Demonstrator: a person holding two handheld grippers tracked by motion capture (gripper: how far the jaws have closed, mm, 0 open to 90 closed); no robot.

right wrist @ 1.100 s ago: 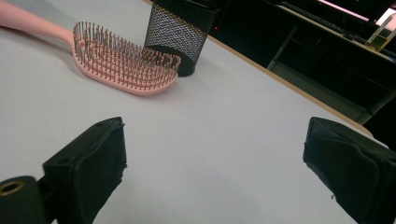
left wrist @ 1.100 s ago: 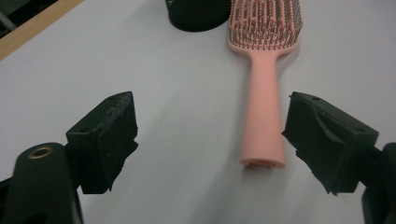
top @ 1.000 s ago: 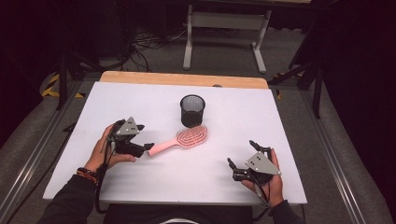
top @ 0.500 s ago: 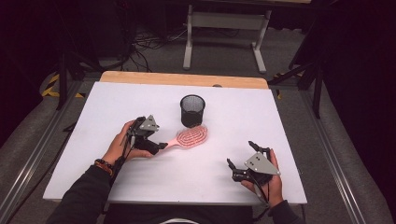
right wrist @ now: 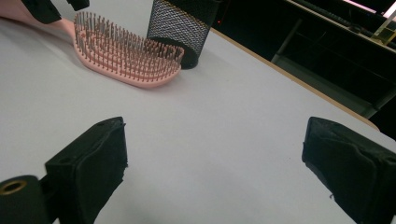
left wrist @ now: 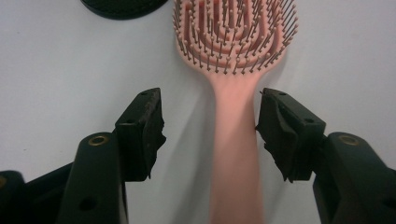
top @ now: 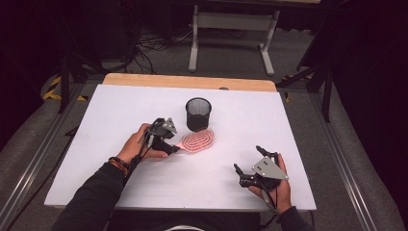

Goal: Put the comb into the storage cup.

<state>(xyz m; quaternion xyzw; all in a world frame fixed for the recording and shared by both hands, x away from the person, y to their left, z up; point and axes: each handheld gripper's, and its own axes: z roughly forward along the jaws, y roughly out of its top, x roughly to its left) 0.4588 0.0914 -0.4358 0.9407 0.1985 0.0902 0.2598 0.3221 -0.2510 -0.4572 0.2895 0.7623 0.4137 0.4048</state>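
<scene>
A pink hairbrush (top: 198, 140) lies bristles up on the white table (top: 115, 120), just in front of a black mesh cup (top: 198, 113). My left gripper (top: 174, 147) straddles the brush's handle (left wrist: 233, 140). Its jaws have just been closing. The right pad (left wrist: 280, 126) is at the handle's edge, and a gap remains at the left pad (left wrist: 144, 126). My right gripper (top: 247, 158) rests open at the front right, with bare table between its pads (right wrist: 93, 163). From there the hairbrush (right wrist: 126, 56) and the cup (right wrist: 184, 28) lie ahead.
A wooden strip (top: 192, 82) edges the table's far side. A white metal stand (top: 231, 29) and cables are on the floor beyond. Dark frame rails run along both sides of the table.
My left hand has slid right along the table to the brush's handle, and its jaws have narrowed around it. The right hand has kept still.
</scene>
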